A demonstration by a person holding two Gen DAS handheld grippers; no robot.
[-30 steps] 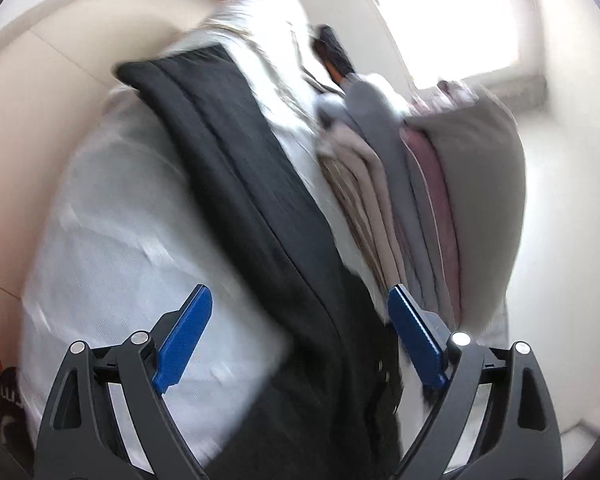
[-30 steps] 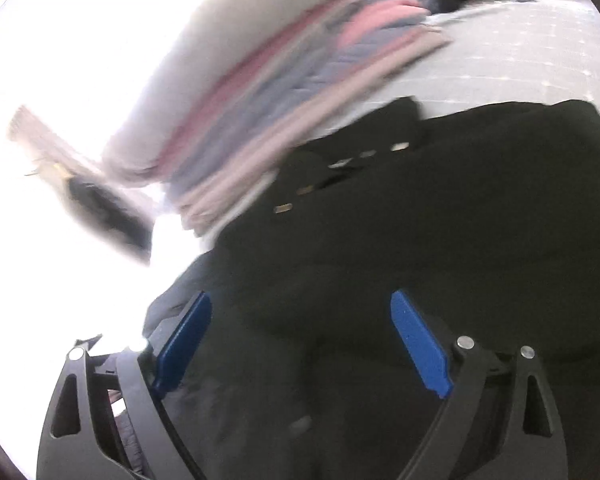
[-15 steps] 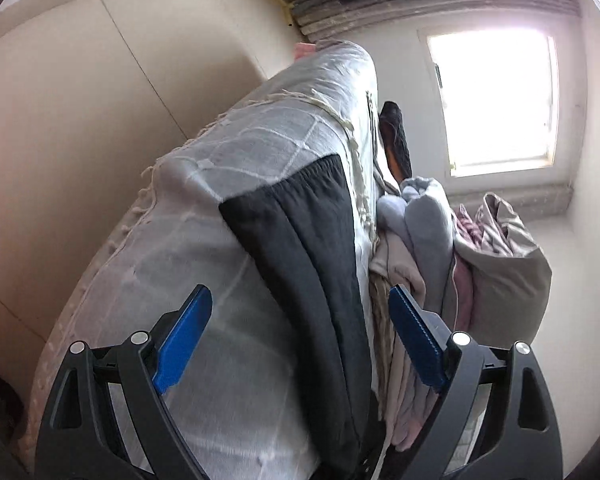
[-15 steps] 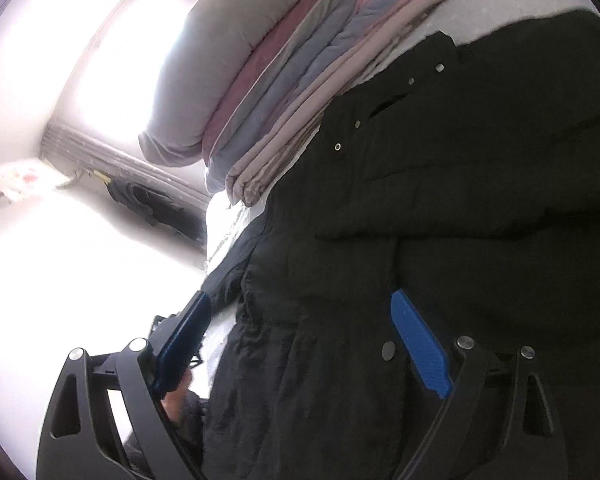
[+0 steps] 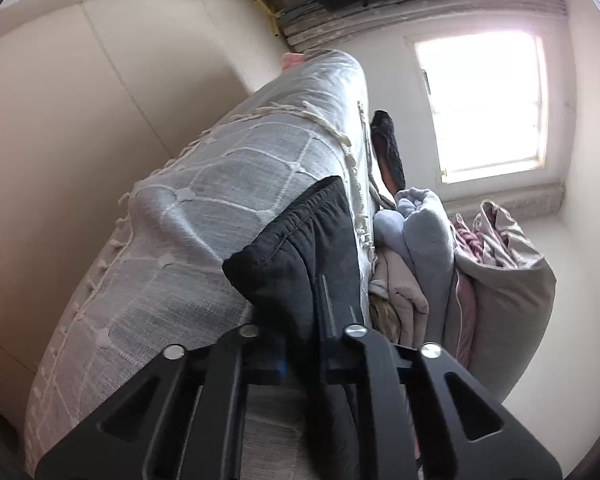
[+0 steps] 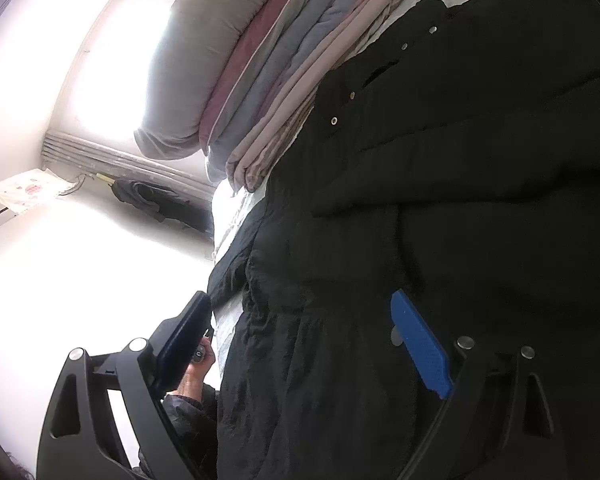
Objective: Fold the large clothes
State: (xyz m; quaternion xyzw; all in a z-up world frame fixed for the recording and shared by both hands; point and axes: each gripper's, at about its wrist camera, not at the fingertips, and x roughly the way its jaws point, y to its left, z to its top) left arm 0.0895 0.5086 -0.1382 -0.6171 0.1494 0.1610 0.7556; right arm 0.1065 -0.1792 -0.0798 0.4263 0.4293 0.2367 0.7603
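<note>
Cream walls [image 5: 100, 128] and a bright window [image 5: 484, 108] frame a bed covered by a pale grey woven bedspread with a white raised grid and tassel fringe [image 5: 204, 216]. On it lies the large black quilted coat [image 6: 440, 208], its padded panels creased and its front edge carrying a row of small silver snap buttons. One sleeve, ending in a stitched, slightly puffed cuff [image 5: 296, 248], runs along the bedspread in the left wrist view. The left gripper [image 5: 302, 364] has just closed its jaws, and they are now clamped on the sleeve fabric just below the cuff, the blue pads almost hidden by the cloth. The right gripper [image 6: 300, 340] has its jaws spread wide over the lower part of the coat; its blue right pad [image 6: 420, 344] sits against the dark fabric, while the other pad hangs off the coat's edge. Beside the coat stands a stack of folded quilts in grey, pink, lilac and beige [image 6: 260, 80], touching the coat's collar end.
</note>
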